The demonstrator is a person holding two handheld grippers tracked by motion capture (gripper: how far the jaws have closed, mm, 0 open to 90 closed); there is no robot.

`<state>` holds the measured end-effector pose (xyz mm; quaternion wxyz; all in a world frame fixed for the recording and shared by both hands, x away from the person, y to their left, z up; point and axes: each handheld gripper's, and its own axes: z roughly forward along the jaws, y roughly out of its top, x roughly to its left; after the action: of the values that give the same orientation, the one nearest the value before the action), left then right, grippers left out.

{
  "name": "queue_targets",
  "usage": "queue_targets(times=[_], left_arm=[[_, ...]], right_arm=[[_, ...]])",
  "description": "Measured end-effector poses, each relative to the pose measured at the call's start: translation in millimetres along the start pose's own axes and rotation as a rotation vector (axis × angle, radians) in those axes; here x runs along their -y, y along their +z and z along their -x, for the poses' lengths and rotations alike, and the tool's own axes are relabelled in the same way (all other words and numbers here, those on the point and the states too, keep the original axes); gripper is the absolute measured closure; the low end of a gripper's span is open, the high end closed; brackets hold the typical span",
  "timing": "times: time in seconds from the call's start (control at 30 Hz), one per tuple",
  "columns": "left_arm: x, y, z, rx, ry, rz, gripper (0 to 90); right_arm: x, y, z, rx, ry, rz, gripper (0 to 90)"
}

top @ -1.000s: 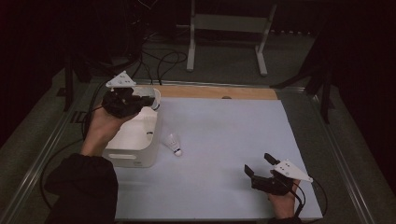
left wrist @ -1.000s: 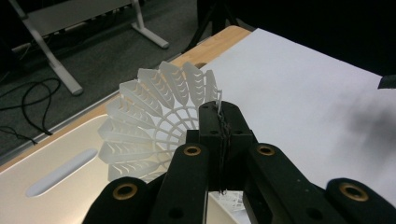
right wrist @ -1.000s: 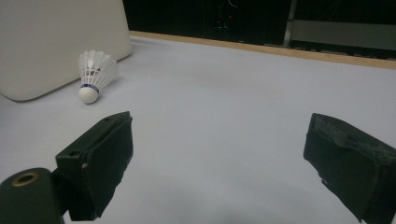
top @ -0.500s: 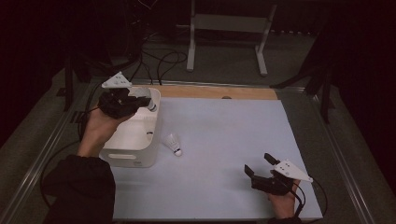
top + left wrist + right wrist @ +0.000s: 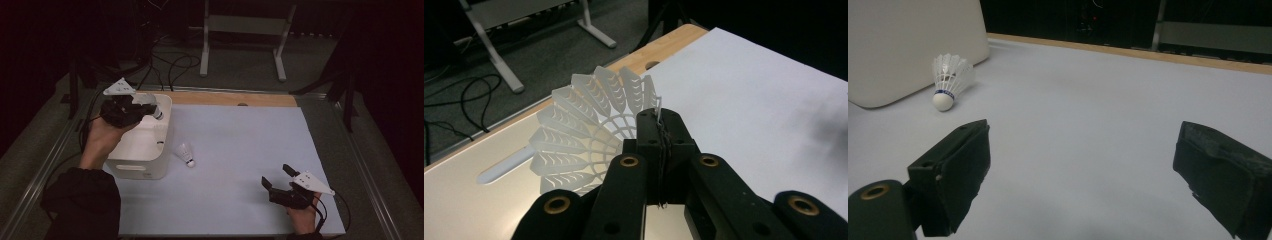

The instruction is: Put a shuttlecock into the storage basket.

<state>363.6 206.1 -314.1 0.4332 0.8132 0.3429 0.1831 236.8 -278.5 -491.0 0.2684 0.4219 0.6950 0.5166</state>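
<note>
My left gripper is shut on the skirt of a white shuttlecock, held over the far end of a white bin. In the left gripper view the jaws pinch the edge of the shuttlecock's feather skirt, with my left gripper above the bin's rim. A second shuttlecock lies on the white table sheet just right of the bin. My right gripper rests open near the front right; in its own view my right gripper faces the lying shuttlecock.
The white bin stands at the table's left. A wooden strip runs along the far edge. Beyond it are floor cables and a metal stand. A metal rail borders the right side.
My left gripper has carried the shuttlecock slightly toward the far end of the bin. The right gripper and the lying shuttlecock have stayed where they were.
</note>
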Motion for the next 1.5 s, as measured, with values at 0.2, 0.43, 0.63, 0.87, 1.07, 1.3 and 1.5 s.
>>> queue_targets(times=[0.2,0.43,0.63,0.87,1.07,1.3,1.5], left_arm=[[4.5,-2.4,-2.6,-0.015,-0.009,-0.004,89.3],[13.1,-8.3,-8.8,-0.035,-0.026,-0.010,89.2],[16.5,-11.9,-11.1,-0.040,-0.029,-0.011,89.1],[17.4,-12.9,-13.1,-0.059,-0.036,-0.005,86.0],[16.7,-11.3,-11.4,-0.141,-0.076,0.034,22.2],[16.3,-13.1,-8.7,-0.097,-0.088,0.084,1.4],[17.8,-13.0,-2.8,-0.087,-0.077,0.114,0.9]], right_arm=[[0.0,-0.1,-0.1,0.000,0.002,0.000,8.1],[0.0,0.4,-0.2,-0.001,-0.002,-0.001,8.1],[0.0,0.6,-0.4,0.000,-0.001,-0.002,8.1],[0.0,0.6,-0.5,-0.001,-0.002,-0.001,8.1],[0.1,0.8,-0.4,0.000,-0.003,-0.001,8.1],[0.0,0.7,-0.5,0.001,-0.002,-0.001,8.1],[0.0,0.7,-0.6,0.001,-0.002,-0.001,8.1]])
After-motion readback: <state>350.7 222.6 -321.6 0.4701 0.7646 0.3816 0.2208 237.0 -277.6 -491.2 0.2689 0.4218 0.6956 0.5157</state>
